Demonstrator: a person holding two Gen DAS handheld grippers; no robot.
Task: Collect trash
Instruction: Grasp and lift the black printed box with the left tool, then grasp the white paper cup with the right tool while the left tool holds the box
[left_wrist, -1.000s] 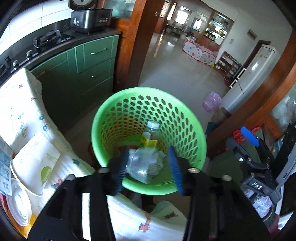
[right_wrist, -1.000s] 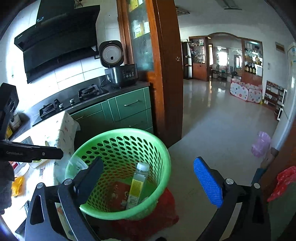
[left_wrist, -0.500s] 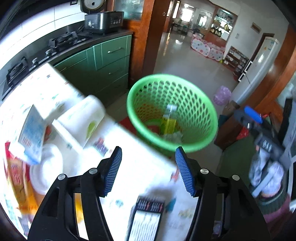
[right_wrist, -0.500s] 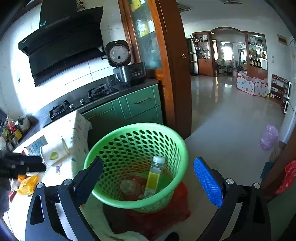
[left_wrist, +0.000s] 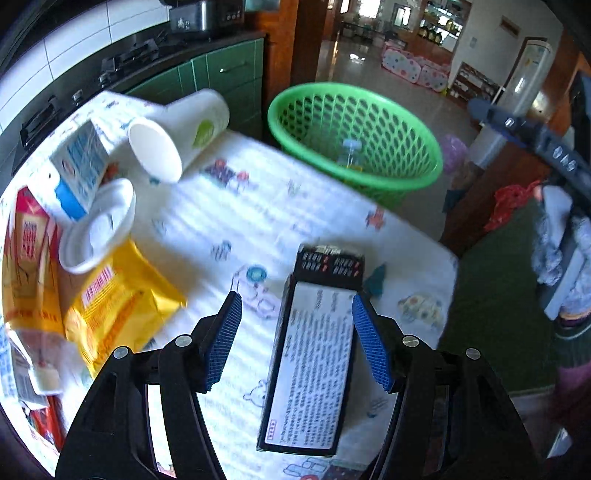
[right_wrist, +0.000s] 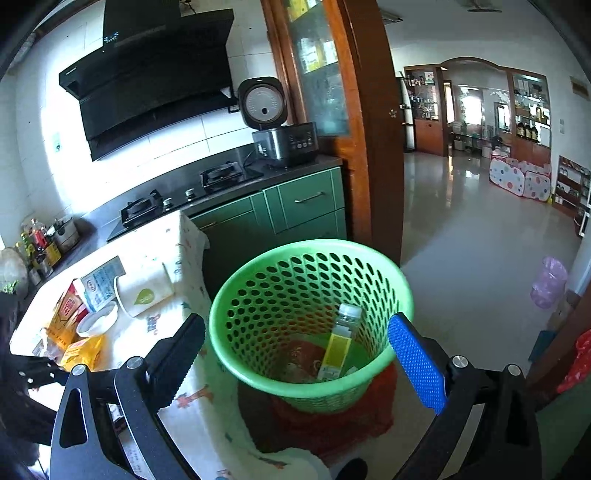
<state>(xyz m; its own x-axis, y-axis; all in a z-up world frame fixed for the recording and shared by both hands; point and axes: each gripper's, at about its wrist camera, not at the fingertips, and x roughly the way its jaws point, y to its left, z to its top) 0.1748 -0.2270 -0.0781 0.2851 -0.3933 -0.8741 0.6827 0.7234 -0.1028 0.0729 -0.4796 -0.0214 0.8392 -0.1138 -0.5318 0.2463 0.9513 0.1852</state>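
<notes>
- Kitchen w/ green cabinets; white cartoon-print tablecloth (left_wrist: 280, 206) covers the table, trash scattered on it.
- Left gripper (left_wrist: 295, 343): jaws have just been opening, now fairly wide, blue pads either side of a long black carton w/ white text label (left_wrist: 314, 365). Left pad clearly apart from it; right pad just beside its edge, contact can't be told. Carton lies flat on the cloth, so not held yet – prob. next pick.
- Right gripper (right_wrist: 295, 362): jaws wide, nothing between pads; it hangs in front of the basket, likely just out of the way.
- Further left on the cloth: yellow foil packet (left_wrist: 122, 306), shallow white plastic lid (left_wrist: 98, 229) on top of it, tipped-over white paper cup w/ green leaf logo (left_wrist: 177, 133), blue-white carton (left_wrist: 79, 166), red-orange box (left_wrist: 29, 258). All still to collect.
- Green perforated plastic basket (right_wrist: 310, 288) sits off the table's far corner, on something red – near enough for drops.
- Inside the basket: clear bottle w/ yellow label (right_wrist: 338, 343) leaning on the wall, plus crumpled clear bits at the bottom; mostly empty otherwise.
</notes>
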